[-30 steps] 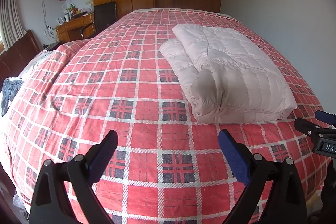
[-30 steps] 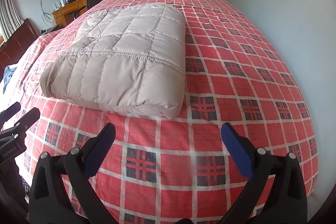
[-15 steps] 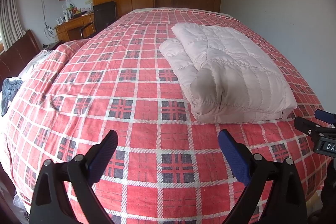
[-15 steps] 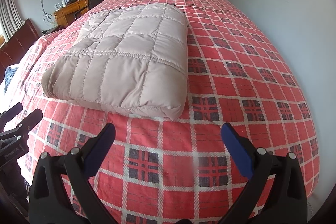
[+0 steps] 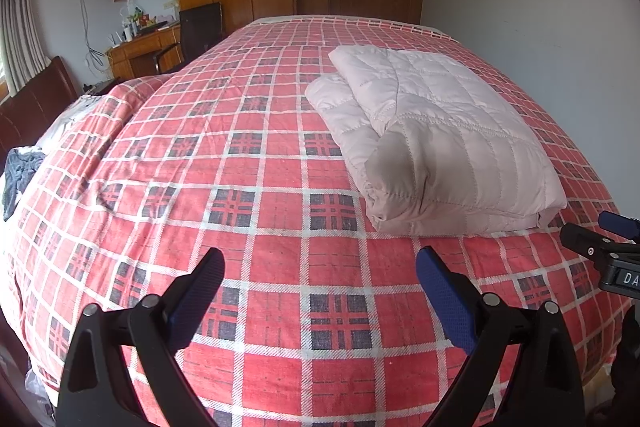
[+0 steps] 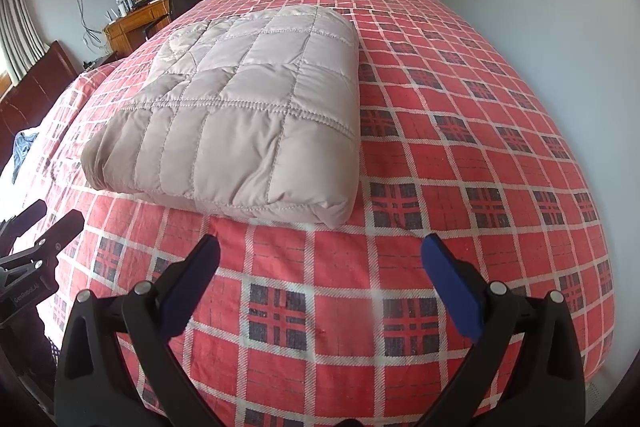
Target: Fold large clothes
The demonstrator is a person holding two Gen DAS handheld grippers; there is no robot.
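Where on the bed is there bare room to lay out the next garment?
Left of the folded quilted jacket, the red plaid bedspread lies bare over to the headboard side. A narrower strip runs between jacket and wall. Crowded: the blue cloth at the left edge.

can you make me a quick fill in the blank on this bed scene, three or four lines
1. The quilted jacket lies ____ into a compact bundle.
2. It rests on a red ____ bedspread.
3. Both the left gripper and the right gripper are ____.
4. Neither gripper is ____ the jacket.

Missing words: folded; plaid; open; touching
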